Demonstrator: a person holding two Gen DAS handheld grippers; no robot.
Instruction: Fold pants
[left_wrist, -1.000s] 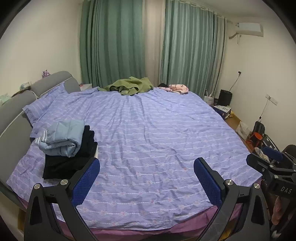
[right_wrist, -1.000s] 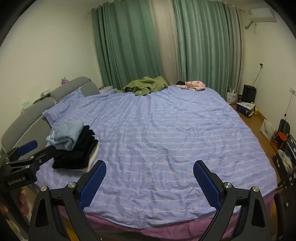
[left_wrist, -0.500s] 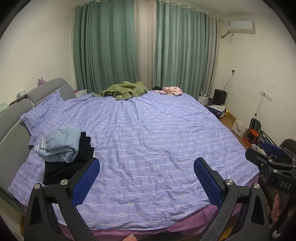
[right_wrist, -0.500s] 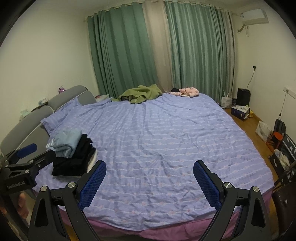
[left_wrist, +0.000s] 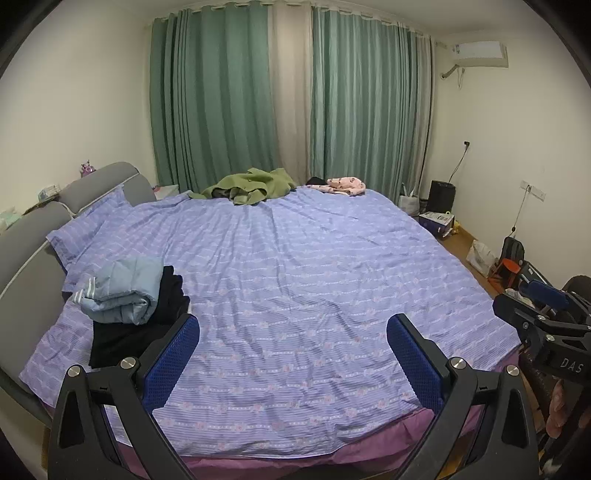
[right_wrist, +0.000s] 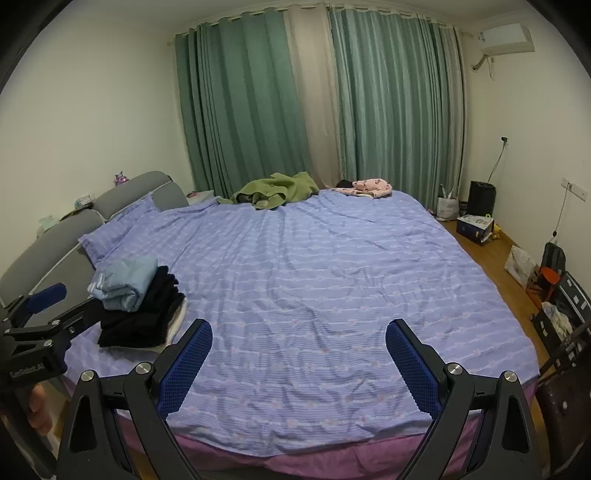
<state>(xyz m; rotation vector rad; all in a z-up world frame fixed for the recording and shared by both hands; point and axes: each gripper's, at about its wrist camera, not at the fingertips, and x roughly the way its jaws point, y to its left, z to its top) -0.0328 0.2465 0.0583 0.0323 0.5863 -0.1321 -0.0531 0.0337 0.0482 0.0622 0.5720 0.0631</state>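
Left tongs (left_wrist: 293, 341): spread, empty, above the bed (left_wrist: 295, 266).
Right tongs (right_wrist: 299, 349): spread, empty.
Folded pants (left_wrist: 122, 291): stacked near the headboard (left_wrist: 22, 266).
Left view only: right tongs' body at the edge.
Right view only: fingertips (right_wrist: 37, 406) under the left tongs' body.

From my rig: bed (left_wrist: 295, 295) ahead, curtains (left_wrist: 288, 99) behind.
Folded clothes stack (left_wrist: 125, 306) lies left near the headboard (left_wrist: 22, 266); a crumpled jacket (left_wrist: 251, 186) at the far edge.

Both claws, the left claw (left_wrist: 293, 363) and right claw (right_wrist: 299, 369), have drawn back from the bed (left_wrist: 314, 277).
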